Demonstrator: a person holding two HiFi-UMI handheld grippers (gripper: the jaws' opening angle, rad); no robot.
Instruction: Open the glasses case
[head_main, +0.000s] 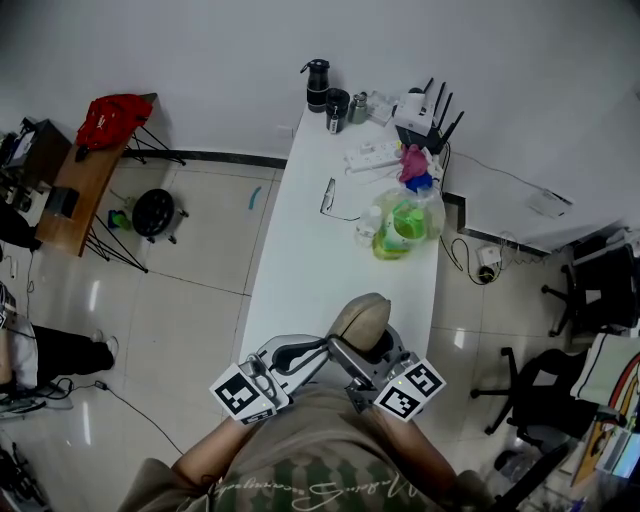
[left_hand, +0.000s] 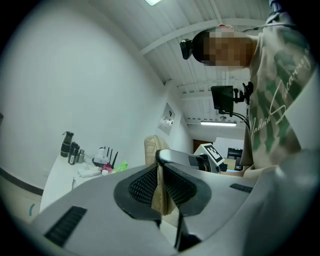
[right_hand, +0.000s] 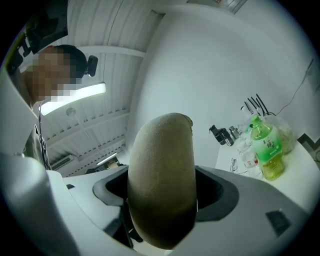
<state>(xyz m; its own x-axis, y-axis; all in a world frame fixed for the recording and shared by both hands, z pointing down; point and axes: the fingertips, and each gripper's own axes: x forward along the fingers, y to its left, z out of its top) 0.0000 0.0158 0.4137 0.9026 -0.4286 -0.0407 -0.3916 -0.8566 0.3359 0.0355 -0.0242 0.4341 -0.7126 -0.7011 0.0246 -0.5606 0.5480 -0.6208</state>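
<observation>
A tan, rounded glasses case (head_main: 362, 318) is held up over the near end of the white table (head_main: 300, 280), between both grippers. My right gripper (head_main: 354, 354) is shut on the case's body; in the right gripper view the case (right_hand: 162, 165) fills the space between its jaws, and the right gripper (right_hand: 162, 202) clamps it from both sides. My left gripper (head_main: 320, 350) comes in from the left. In the left gripper view the left gripper (left_hand: 161, 184) is nearly shut and pinches a thin tan edge of the case (left_hand: 161, 197). Whether the case stands ajar is hidden.
Further along the table lie a pair of glasses (head_main: 328, 197), a green bottle (head_main: 395, 232) in a clear bag, a power strip (head_main: 372, 155), a router (head_main: 420, 115) and black flasks (head_main: 318, 85). Black office chairs (head_main: 545, 385) stand to the right, and a wooden desk (head_main: 85, 185) at far left.
</observation>
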